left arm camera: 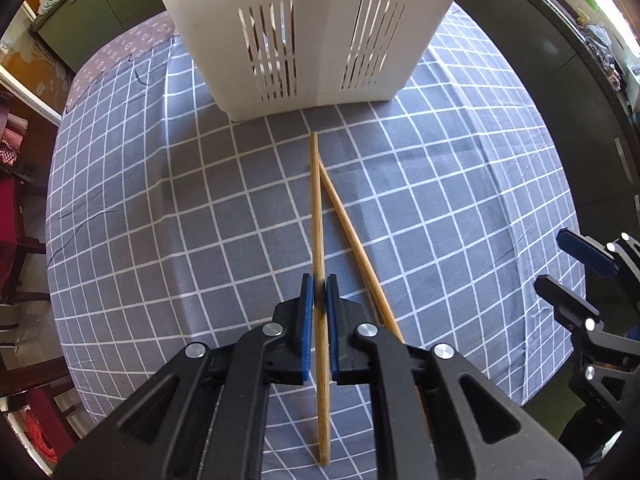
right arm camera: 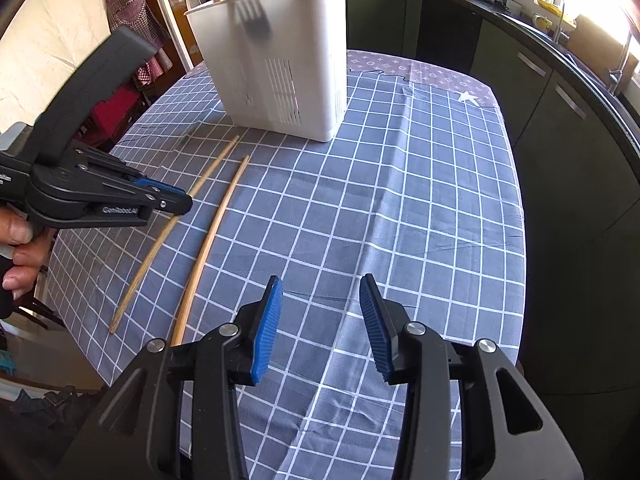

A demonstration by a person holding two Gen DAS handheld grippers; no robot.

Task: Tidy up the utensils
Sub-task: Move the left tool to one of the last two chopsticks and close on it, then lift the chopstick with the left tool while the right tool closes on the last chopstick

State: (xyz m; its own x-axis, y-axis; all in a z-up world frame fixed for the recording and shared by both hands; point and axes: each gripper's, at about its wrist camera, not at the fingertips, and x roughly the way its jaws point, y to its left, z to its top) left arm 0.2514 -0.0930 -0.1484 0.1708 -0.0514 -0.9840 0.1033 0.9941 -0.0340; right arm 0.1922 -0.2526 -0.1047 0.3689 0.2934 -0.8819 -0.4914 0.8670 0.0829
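Reading "GenRobot.AI" on left claw (right arm camera: 176,204)

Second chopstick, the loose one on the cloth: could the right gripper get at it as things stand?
Probably yes. The loose chopstick lies flat on the cloth, with nothing on it. The right gripper is open and empty, close beside it. The left gripper, shut on the other chopstick, crowds that side.

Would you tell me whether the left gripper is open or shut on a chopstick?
Shut on one: the left gripper has both blue pads pressed against the straight chopstick; the other chopstick lies free beside it.
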